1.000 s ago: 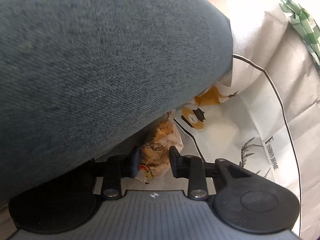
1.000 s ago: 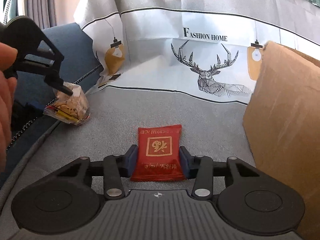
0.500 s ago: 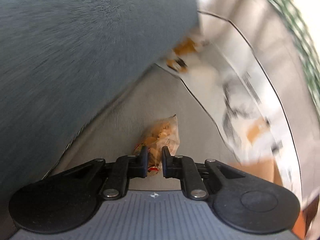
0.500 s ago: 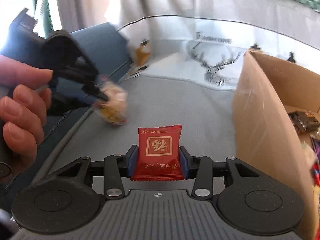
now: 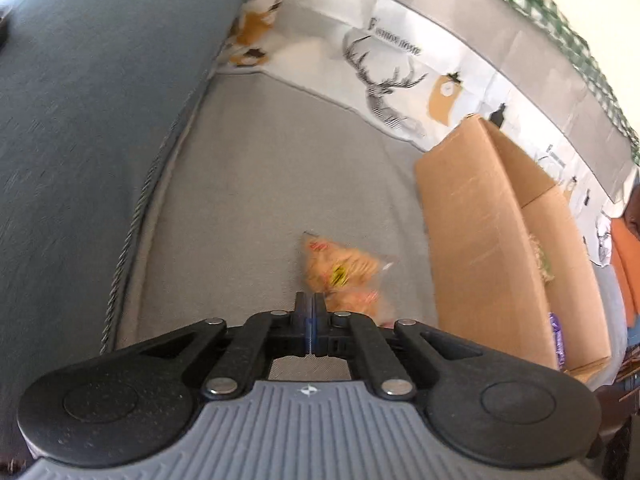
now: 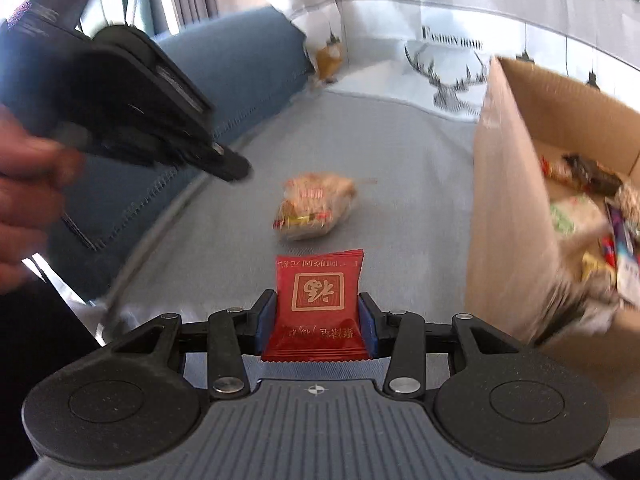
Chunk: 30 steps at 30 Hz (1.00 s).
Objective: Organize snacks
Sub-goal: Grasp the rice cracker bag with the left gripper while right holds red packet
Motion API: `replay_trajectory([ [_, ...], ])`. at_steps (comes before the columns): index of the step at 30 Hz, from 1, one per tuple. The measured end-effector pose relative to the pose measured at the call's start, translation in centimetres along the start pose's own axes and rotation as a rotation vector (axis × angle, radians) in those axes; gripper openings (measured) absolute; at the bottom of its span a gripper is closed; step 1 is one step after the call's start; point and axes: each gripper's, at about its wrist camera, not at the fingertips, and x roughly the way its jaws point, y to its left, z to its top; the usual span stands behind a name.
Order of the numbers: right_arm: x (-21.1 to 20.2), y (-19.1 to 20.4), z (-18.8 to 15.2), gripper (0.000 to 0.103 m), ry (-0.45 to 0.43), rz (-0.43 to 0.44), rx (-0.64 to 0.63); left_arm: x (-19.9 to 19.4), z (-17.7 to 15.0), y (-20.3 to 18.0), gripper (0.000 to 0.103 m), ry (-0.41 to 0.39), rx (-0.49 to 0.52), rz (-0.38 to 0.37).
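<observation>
Carrying a red packet point(image 6: 319, 306) clamped between its jaws, the right gripper point(image 6: 318, 316) nears the cardboard box point(image 6: 506, 208); next it wants lifting over the rim. The left gripper point(image 5: 311, 312) is fully closed, seemingly empty, the clear snack bag point(image 6: 314, 206) lying loose on the grey cushion point(image 5: 256, 184).

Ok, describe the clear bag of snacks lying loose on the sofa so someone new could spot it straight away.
Start at the open cardboard box on the grey sofa seat. Just left of it, alone on the fabric, lies the clear bag of golden-brown snacks. Unlike the flat red packet in the right hand-held gripper, it is transparent and lumpy.
</observation>
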Motion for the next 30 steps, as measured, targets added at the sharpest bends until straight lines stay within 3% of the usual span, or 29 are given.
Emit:
replay_trajectory([
  [2,0.9,0.0,-0.3,0.045,0.019,-0.015,0.001,-0.6,-0.9,1.3,0.001,0.013,-0.061,-0.014],
  [7,2.5,-0.4,-0.5,0.045,0.054,-0.051,0.037,-1.7,-1.3,4.9,0.019,-0.036,-0.267,-0.151],
  [9,2.9,-0.8,-0.6,0.046,0.062,-0.055,0.052,-1.8,-1.1,5.0,0.027,-0.063,-0.297,-0.181],
  [12,3.4,-1.1,-0.6,0.049,0.079,-0.060,0.073,-1.6,-1.0,4.2,0.032,-0.049,-0.289,-0.166],
  [19,3.8,-0.9,-0.3,0.052,0.077,-0.061,0.057,1.6,0.0,2.6,0.058,0.015,-0.322,-0.183],
  [23,3.8,-0.9,-0.4,0.052,0.077,-0.060,0.040,3.8,0.5,1.7,0.063,0.048,-0.332,-0.164],
  [30,4.0,-1.0,0.2,0.052,0.083,-0.056,0.041,5.9,1.1,0.3,0.069,0.064,-0.258,-0.117],
])
